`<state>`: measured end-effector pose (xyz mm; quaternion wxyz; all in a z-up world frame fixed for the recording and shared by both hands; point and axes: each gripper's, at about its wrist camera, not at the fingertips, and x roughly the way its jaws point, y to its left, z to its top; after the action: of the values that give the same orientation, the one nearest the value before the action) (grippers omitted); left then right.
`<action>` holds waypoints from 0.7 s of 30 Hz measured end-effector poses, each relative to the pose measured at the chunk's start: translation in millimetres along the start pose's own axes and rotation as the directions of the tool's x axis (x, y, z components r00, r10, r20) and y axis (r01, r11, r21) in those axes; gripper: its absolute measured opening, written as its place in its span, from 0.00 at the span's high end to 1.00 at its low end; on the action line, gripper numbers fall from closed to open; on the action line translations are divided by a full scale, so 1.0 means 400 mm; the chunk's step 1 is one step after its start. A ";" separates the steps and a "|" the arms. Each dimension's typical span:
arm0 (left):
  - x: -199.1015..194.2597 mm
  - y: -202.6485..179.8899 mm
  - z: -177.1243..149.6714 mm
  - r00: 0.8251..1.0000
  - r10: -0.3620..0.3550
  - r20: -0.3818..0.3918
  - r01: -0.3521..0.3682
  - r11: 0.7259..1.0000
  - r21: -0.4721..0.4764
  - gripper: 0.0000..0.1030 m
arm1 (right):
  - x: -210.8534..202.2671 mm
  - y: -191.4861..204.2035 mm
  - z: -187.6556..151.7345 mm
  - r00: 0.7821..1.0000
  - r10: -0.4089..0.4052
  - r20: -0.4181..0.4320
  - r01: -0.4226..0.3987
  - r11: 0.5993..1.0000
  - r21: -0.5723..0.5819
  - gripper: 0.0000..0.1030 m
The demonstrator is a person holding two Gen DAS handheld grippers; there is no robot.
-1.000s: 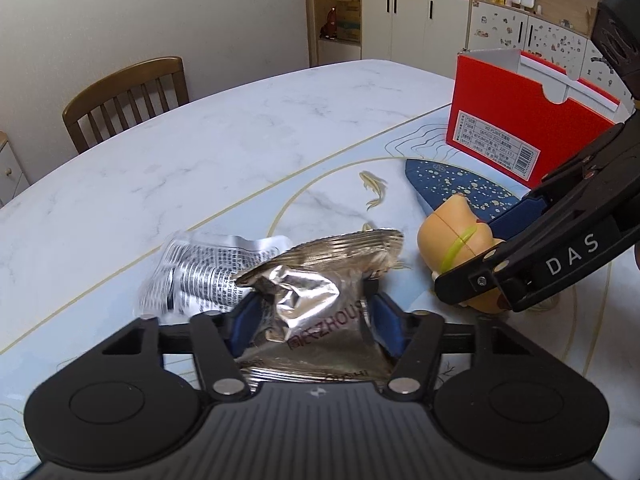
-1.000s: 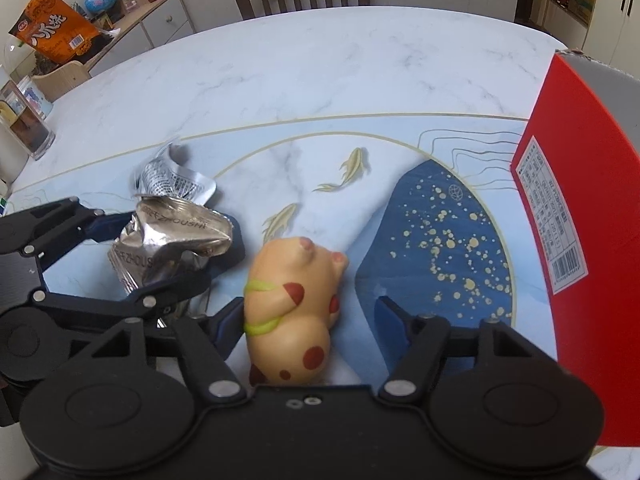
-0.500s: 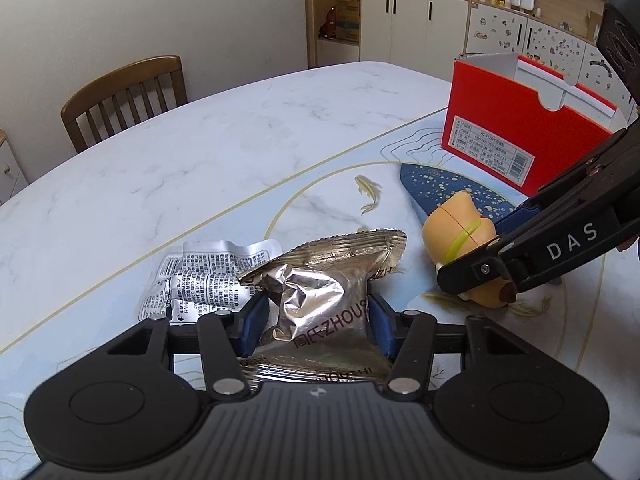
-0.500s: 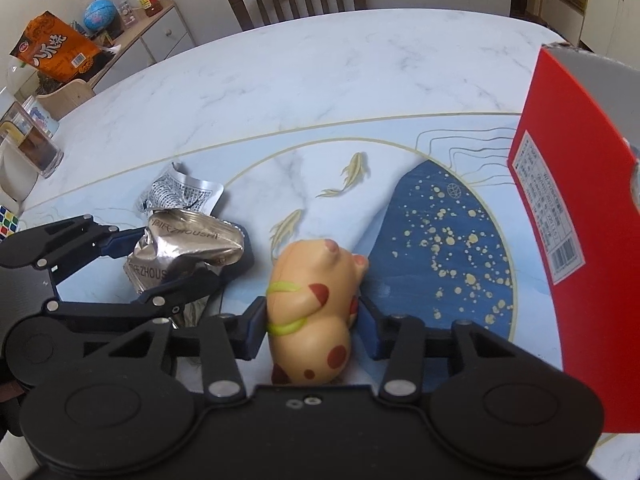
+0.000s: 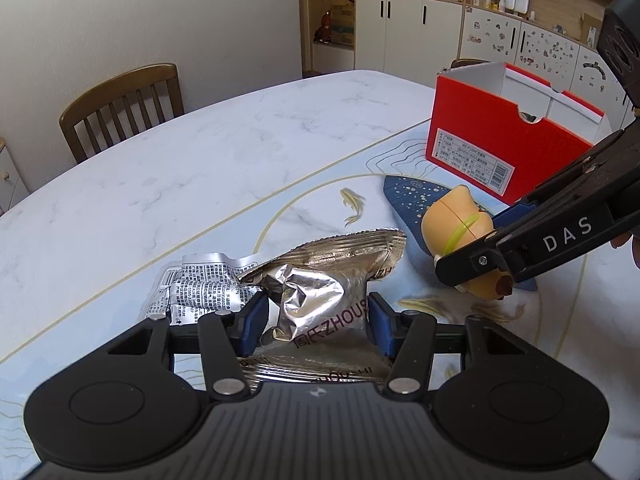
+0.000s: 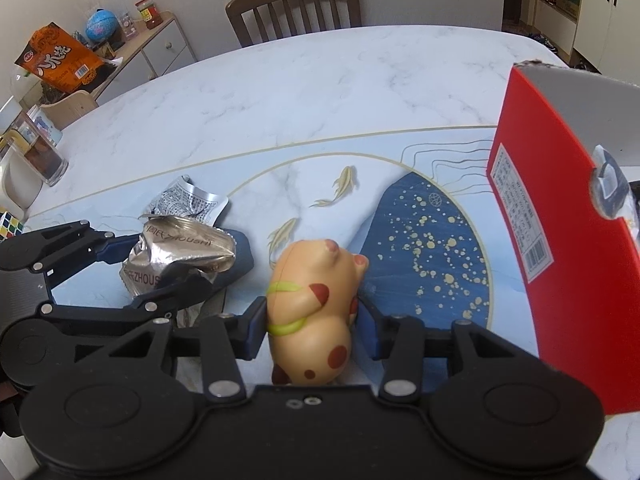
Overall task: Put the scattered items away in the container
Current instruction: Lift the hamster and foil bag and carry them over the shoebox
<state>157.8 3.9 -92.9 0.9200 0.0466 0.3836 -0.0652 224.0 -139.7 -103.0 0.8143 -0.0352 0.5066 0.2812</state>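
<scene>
A crumpled silver foil snack packet (image 5: 320, 284) with dark printed lettering sits on the pale marble-patterned table (image 5: 208, 152), its creased, shiny body pinched between the blue pads of the left gripper (image 5: 316, 320), which is clamped on it. The packet's crimped, ribbed seal edge fans out away from the camera toward the red box, so its long axis runs roughly forward along the fingers. Its lower part is hidden under the gripper body, and a second, flatter bit of foil with fine black print (image 5: 200, 288) sticks out at the left; whether that is a separate wrapper or a flap of the same one is unclear.

The smooth, glossy tan animal figurine (image 6: 312, 308) with brown spots and a yellow-green band lies on its side on the blue-and-gold speckled part of the table mat (image 6: 424, 256). The right gripper (image 6: 312, 320) is closed on its rounded body, blue pads pressing both flanks. Its snout end points away from the camera, toward the far table edge, and its base is cut off behind the gripper housing.

The red cardboard box (image 5: 508, 136), open-topped with a white label on its side, stands upright just right of the figurine; its interior is mostly out of sight. A wooden slatted chair (image 5: 120, 108) stands behind the table
</scene>
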 end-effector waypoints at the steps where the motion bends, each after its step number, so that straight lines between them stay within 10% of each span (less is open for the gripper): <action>1: -0.006 -0.003 0.001 1.000 0.002 0.000 -0.002 1.000 -0.002 0.49 | -0.005 0.000 -0.001 1.000 0.000 0.003 0.000 1.000 0.000 0.56; 21: -0.125 -0.080 0.010 0.999 0.039 -0.009 -0.039 0.999 0.017 0.49 | -0.151 -0.032 -0.044 0.998 0.029 0.051 -0.027 0.999 -0.032 0.56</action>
<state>120.8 -24.2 -55.7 0.9189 0.0621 0.3862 -0.0504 196.2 -181.9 -63.5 0.8225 -0.0335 0.4814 0.3012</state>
